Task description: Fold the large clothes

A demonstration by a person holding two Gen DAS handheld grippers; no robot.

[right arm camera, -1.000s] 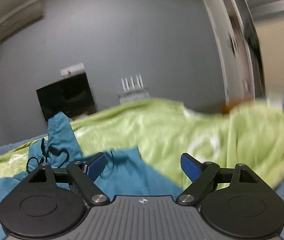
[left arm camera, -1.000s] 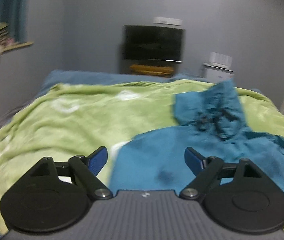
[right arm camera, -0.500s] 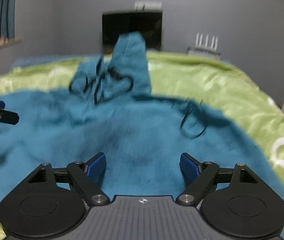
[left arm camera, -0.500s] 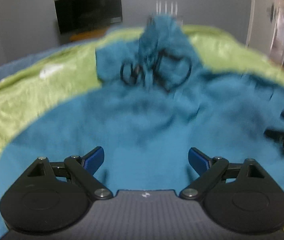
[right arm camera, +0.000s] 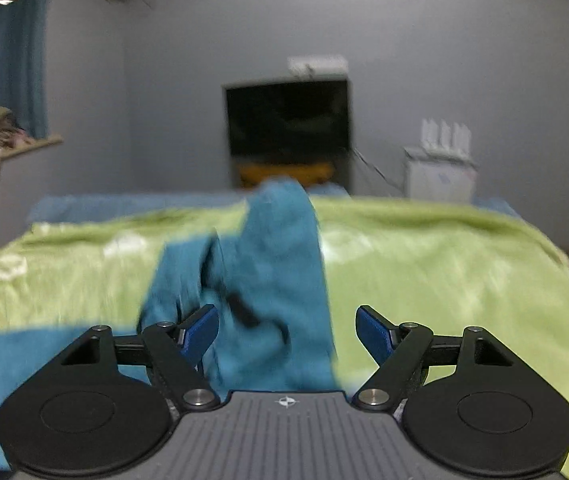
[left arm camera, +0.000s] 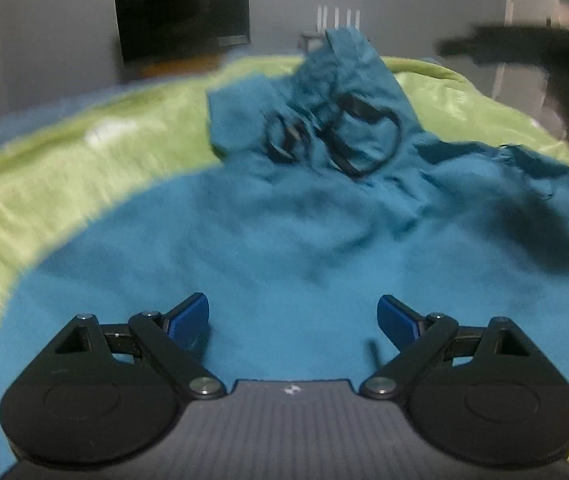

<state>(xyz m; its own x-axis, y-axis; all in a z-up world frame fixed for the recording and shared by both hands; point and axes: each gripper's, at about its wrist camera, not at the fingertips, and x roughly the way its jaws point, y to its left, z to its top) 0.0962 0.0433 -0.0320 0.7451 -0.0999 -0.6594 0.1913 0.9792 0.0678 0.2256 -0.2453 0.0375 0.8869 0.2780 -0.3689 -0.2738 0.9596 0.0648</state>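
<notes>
A teal hooded sweatshirt lies spread on the bed, with its hood crumpled at the far end and black drawstrings looped on it. My left gripper hovers open over the sweatshirt's body, nothing between its blue pads. In the right wrist view the hood stands up straight ahead with a drawstring across it. My right gripper is closing, and the hood's lower part lies between its fingers, which do not press on it. The body of the right gripper shows as a dark blur at the upper right of the left wrist view.
A light green blanket covers the bed around the sweatshirt. At the far wall stand a dark television and a white box with a router on top. On the left wall a shelf holds piled cloth.
My left gripper swung from the sweatshirt's left edge to over its body and sank closer. My right gripper travelled from the sweatshirt's right side up to the hood, and its jaws narrowed.
</notes>
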